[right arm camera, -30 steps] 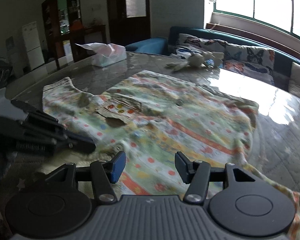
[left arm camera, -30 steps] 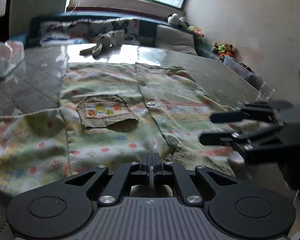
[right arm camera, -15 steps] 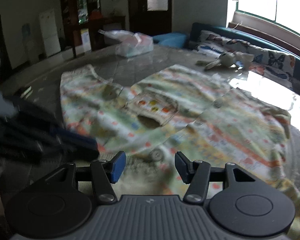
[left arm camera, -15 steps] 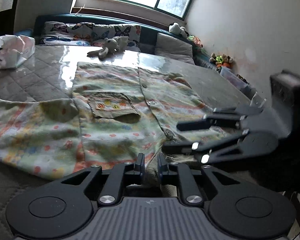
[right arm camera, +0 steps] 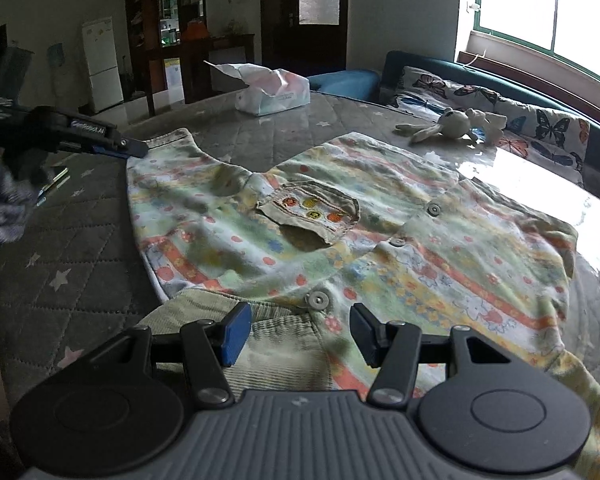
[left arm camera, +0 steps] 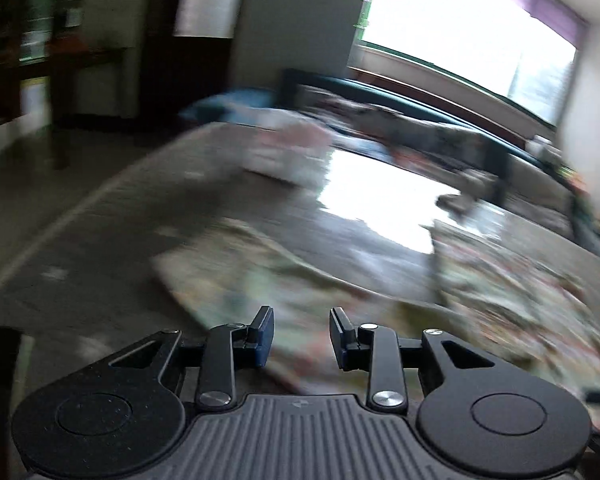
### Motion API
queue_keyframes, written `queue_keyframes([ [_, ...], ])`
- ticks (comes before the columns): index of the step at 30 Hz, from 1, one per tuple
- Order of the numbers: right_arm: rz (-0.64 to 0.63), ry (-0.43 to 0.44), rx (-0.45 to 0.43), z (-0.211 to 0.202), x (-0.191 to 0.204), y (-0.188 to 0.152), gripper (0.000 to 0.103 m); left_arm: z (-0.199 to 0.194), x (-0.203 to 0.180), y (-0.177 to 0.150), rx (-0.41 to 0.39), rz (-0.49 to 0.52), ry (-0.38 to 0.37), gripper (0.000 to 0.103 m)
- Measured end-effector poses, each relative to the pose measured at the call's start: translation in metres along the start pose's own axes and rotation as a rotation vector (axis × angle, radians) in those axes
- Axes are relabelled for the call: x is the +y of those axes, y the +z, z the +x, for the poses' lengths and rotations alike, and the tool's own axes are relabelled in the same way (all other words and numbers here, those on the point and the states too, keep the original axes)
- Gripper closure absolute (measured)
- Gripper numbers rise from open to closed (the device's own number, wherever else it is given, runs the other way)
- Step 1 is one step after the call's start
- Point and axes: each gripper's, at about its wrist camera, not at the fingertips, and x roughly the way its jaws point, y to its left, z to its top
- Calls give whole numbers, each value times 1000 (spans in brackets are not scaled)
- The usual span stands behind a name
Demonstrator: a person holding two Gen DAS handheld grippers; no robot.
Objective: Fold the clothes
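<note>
A child's patterned button shirt (right arm camera: pixel 340 232) with a tan chest pocket (right arm camera: pixel 312 214) lies spread flat on the quilted grey table (right arm camera: pixel 72 248). My right gripper (right arm camera: pixel 298 330) is open and empty, just above the shirt's collar at the near edge. My left gripper (left arm camera: pixel 301 334) is open and empty; its view is blurred, with a shirt sleeve (left arm camera: pixel 260 276) ahead of its fingers. In the right wrist view the left gripper (right arm camera: pixel 134 148) hovers by the sleeve end at the shirt's far left.
A white plastic bag (right arm camera: pixel 274 90) sits at the table's far side. A plush rabbit (right arm camera: pixel 452 124) lies past the shirt near a sofa with butterfly cushions (right arm camera: pixel 540 128). The table edge (right arm camera: pixel 4 340) curves at the near left.
My left gripper has opened, letting go of the collar, and swung left to the sleeve end. My right gripper stayed open and shifted over the collar.
</note>
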Motion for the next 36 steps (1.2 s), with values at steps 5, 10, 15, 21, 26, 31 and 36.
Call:
queue_keyframes([
  [5, 16, -8, 0, -1, -4, -1, 47, 25, 36, 13, 8, -105, 112, 70],
  [10, 25, -7, 8, 2, -4, -2, 47, 41, 51, 20, 14, -137, 146, 72],
  [15, 32, -6, 8, 3, -5, -2, 47, 42, 51, 20, 0, -134, 170, 70],
  [21, 37, -7, 7, 3, -5, -3, 47, 47, 45, 21, -2, -102, 204, 70],
  [26, 43, -14, 1, -1, -5, -4, 47, 51, 43, 24, 2, -94, 181, 96],
  [31, 53, -25, -13, -7, -8, -4, 47, 27, 28, 26, -60, -96, 90, 97],
  [36, 96, -28, -35, -13, -16, -2, 47, -14, -23, 27, -90, -42, -149, 97],
])
